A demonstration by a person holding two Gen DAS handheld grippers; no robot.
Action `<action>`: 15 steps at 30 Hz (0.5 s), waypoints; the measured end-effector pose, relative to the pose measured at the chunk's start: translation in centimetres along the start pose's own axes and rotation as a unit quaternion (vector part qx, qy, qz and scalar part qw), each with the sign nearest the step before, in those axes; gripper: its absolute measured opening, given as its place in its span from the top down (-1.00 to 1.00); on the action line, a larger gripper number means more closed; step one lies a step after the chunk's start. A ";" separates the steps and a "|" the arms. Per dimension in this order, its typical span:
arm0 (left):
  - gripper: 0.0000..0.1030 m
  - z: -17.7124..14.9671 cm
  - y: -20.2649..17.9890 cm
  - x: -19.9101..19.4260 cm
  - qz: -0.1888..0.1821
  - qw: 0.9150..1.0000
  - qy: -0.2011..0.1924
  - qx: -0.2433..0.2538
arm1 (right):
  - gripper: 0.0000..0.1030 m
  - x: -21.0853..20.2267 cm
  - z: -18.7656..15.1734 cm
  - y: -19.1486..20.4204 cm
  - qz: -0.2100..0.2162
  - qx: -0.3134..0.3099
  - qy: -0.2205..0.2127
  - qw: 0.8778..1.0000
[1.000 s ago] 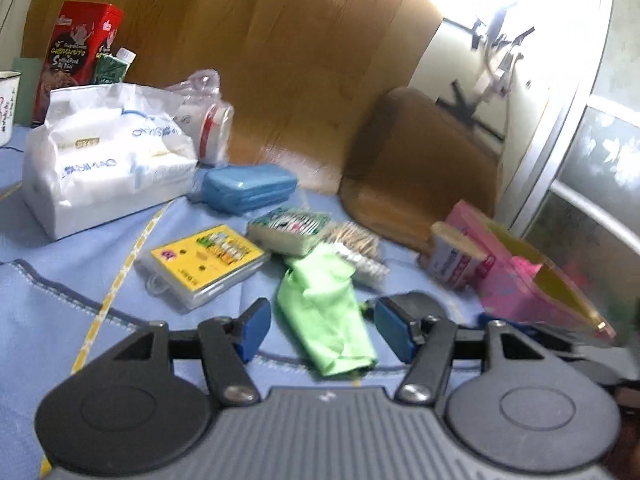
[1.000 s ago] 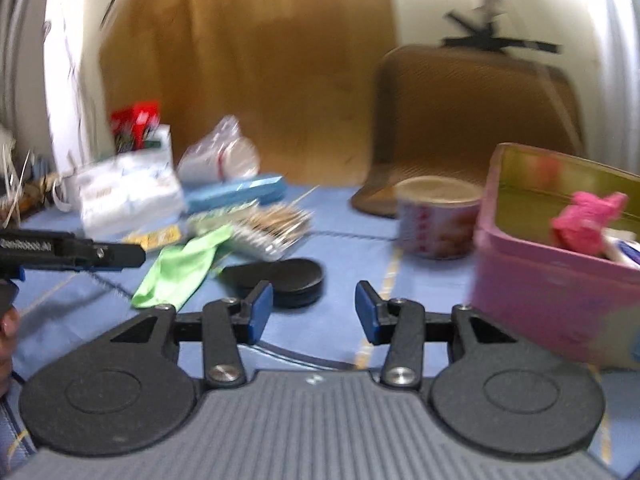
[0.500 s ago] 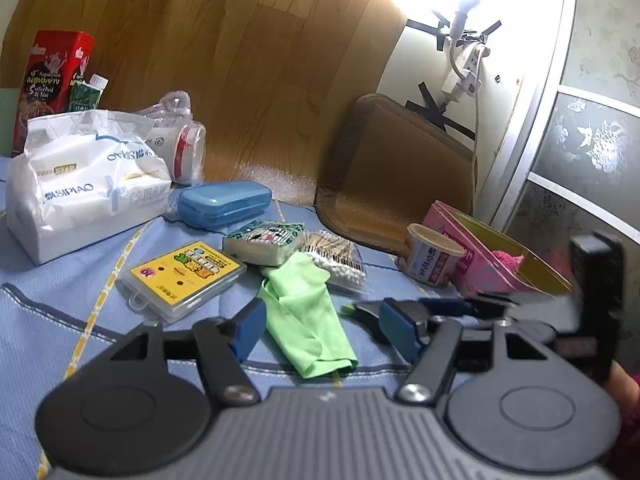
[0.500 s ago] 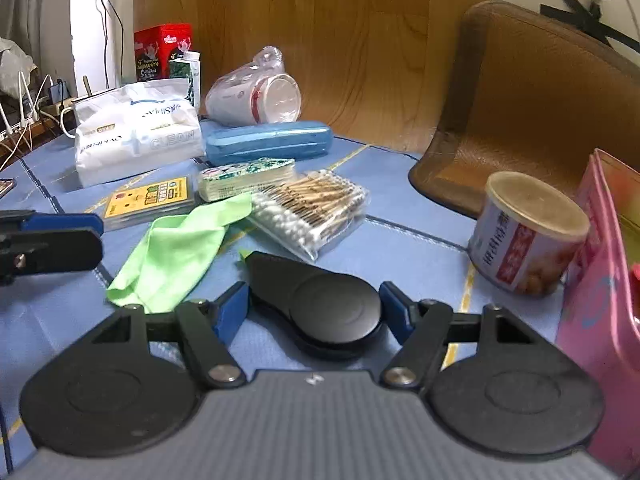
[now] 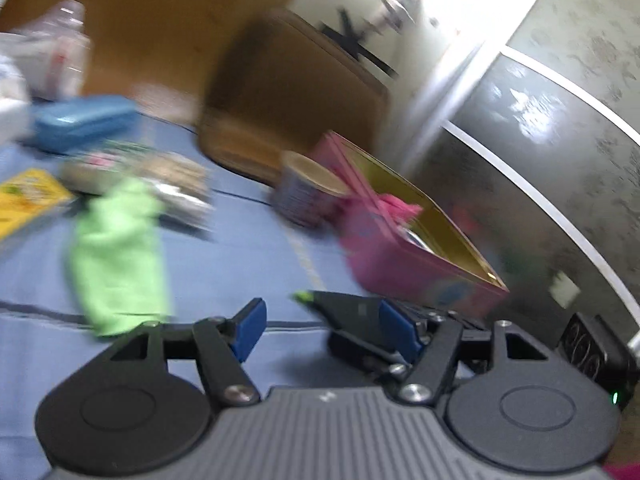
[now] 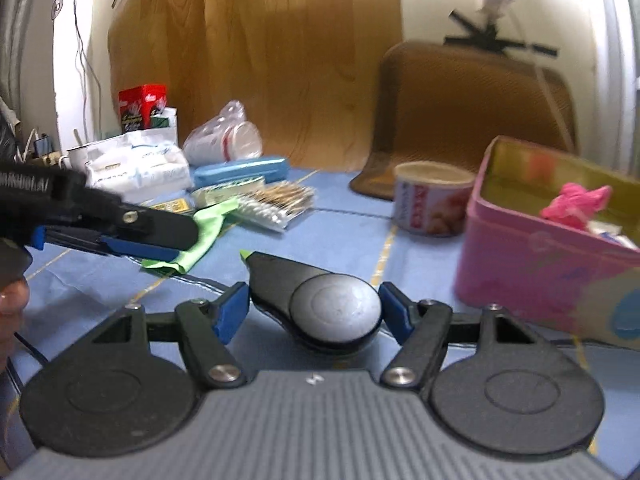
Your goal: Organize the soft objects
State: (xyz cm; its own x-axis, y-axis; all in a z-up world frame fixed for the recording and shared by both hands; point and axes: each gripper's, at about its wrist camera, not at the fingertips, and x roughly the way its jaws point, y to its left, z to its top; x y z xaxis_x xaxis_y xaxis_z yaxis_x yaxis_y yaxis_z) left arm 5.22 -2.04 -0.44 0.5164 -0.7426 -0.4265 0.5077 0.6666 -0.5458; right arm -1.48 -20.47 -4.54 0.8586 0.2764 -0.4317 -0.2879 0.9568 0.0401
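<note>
A green cloth [image 5: 116, 256] [image 6: 210, 224] lies crumpled on the blue table cover. A pink soft thing [image 6: 576, 204] [image 5: 396, 206] sits inside the pink tin box [image 6: 540, 276] [image 5: 420, 264] at the right. My right gripper [image 6: 312, 308] is shut on a black teardrop-shaped case [image 6: 332, 312] with a green tip, one pad on each side. My left gripper [image 5: 322, 330] is open with nothing between its pads. In the right wrist view the left gripper [image 6: 184, 244] hovers over the near end of the green cloth. The left wrist view is blurred.
A round can [image 6: 432, 204] stands left of the pink box. Behind the cloth lie a pack of cotton swabs [image 6: 276, 204], a blue case [image 6: 244, 170], a tissue pack [image 6: 136, 164] and bagged cups [image 6: 224, 142]. A brown mat [image 6: 472, 112] leans on the wall.
My right gripper widened, closed round the black case and moved with it toward the pink box. The left gripper swung right, its jaws a little wider.
</note>
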 end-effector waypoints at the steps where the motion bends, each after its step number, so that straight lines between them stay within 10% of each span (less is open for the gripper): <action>1: -0.24 0.2 -0.5 0.7 -0.008 1.000 0.007 -0.001 | -0.41 -0.3 0.0 -0.1 -0.001 0.002 -0.007 1.000; 6: 0.24 1.8 -3.2 3.8 -0.041 0.999 0.022 0.010 | -0.41 -2.2 0.4 -1.0 -0.030 -0.008 -0.061 0.998; 15: 0.27 5.2 -9.4 9.6 -0.060 0.995 0.025 0.077 | -0.41 -3.2 2.1 -6.5 -0.117 -0.004 -0.122 0.986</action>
State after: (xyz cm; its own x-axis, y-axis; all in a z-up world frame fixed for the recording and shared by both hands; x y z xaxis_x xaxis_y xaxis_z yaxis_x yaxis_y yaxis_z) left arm 8.98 -15.10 4.34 0.4137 -0.8167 -0.4023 0.6648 0.5730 -0.4793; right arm -1.51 -27.37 -1.50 0.9780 0.0616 -0.1994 -0.0715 0.9965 -0.0429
